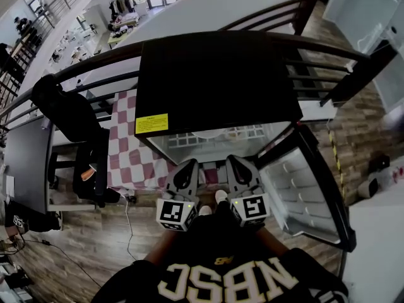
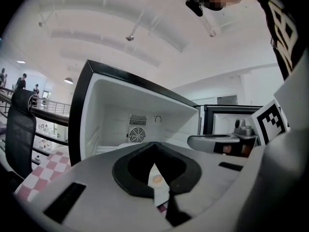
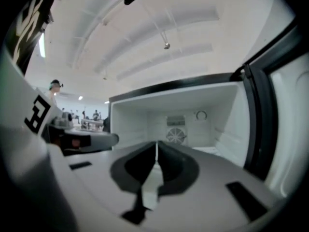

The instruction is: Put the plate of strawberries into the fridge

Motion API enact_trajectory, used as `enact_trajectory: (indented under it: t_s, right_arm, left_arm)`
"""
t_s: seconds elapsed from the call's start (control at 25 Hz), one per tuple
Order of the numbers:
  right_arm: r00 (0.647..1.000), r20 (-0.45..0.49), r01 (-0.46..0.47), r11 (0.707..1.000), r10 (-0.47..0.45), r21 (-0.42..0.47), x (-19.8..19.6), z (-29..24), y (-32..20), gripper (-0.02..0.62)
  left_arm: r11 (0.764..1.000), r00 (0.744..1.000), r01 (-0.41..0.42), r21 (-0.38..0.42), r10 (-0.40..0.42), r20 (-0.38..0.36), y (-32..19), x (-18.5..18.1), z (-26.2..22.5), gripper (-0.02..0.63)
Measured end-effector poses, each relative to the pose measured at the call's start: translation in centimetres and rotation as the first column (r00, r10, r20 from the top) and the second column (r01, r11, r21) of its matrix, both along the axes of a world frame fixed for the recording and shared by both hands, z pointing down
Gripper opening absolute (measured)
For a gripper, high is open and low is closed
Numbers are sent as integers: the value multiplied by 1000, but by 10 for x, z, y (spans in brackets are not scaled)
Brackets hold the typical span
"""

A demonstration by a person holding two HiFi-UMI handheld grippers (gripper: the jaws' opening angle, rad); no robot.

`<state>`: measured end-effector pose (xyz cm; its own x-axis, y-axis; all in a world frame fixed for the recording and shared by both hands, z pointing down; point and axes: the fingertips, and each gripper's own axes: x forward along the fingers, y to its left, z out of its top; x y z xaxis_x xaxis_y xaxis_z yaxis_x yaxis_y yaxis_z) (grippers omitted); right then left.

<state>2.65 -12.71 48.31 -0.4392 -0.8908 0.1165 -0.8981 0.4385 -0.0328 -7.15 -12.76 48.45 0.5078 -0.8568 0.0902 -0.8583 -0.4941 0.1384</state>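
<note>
Jaws pressed together on nothing, the left tool (image 1: 190, 164) and right tool (image 1: 234, 160) point side by side into the open fridge (image 1: 214, 74), where what looks like the pale plate (image 1: 208, 133) rests on the shelf (image 1: 259, 132) straight ahead, equally near both, its strawberries too small to tell.
</note>
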Motion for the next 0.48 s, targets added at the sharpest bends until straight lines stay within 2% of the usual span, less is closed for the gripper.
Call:
enact_trajectory:
  t_s: [0.48]
  right_arm:
    - [999, -21, -46, 999, 47, 24, 1, -6, 13, 26]
  left_arm:
    - [1000, 1000, 13, 7, -13, -13, 6, -12, -2, 18]
